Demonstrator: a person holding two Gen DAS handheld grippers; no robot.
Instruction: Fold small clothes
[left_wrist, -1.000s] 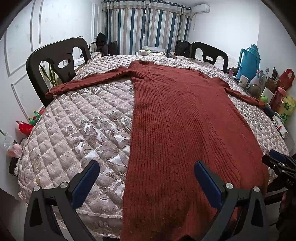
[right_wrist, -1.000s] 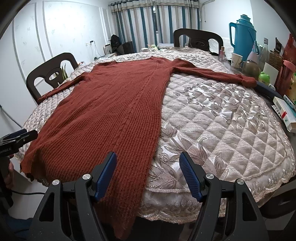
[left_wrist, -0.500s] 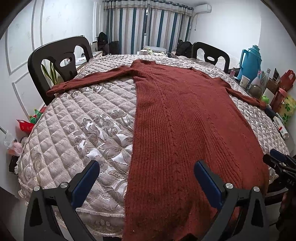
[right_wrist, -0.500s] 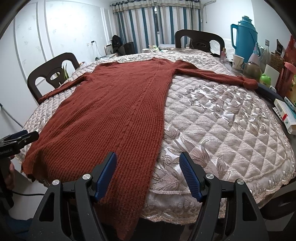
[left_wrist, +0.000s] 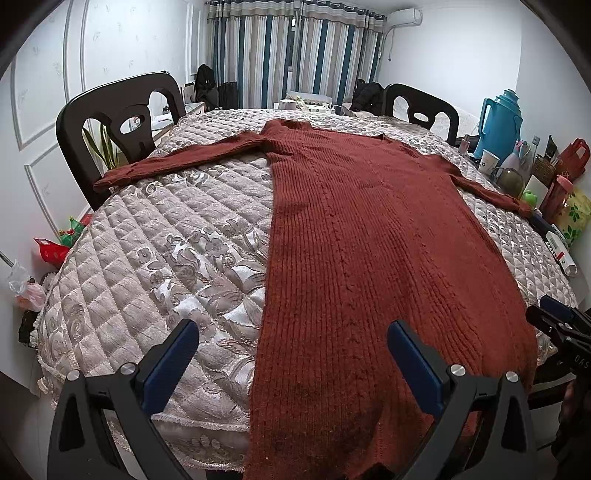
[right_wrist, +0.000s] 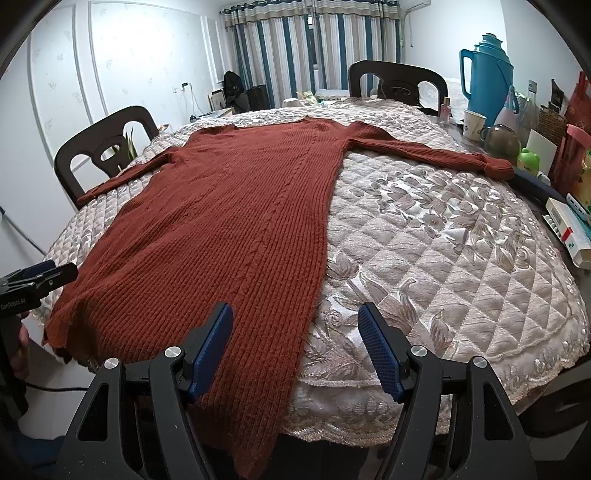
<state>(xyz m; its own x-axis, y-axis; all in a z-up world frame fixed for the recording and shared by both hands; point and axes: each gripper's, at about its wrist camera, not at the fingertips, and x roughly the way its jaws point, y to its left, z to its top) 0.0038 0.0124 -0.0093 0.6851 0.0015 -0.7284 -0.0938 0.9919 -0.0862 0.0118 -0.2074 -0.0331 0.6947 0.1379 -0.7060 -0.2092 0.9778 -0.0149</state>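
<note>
Nothing folded yet. The sweater lies flat and face up on the table, full length, neck at the far end, hem hanging over the near edge. All places below are given relative to the sweater.

Left of it: the left sleeve stretches straight out from the shoulder, cuff near a chair. No crease in it. The left gripper hangs over the hem, at the sweater's left side edge, jaws spread wide, nothing between them; one pad over the bare quilt, the other over the knit. Whether a pad touches the cloth, cannot tell.

Middle: the body is smooth, ribs running straight, no fold line visible anywhere.

Right of it: the right gripper hangs over the hem at the sweater's right side edge, jaws also spread and empty, straddling the knit edge and the quilt. The right sleeve runs out straight from the shoulder, cuff ending beside the clutter at the table's rim: thermos, cup, boxes.

Judgement: task at the very start, layout done only. Left to do: both sleeves in, sides in, then hem up toward the neck. Both grippers look staged at the hem corners for a first grasp, but nothing is gripped.
</note>
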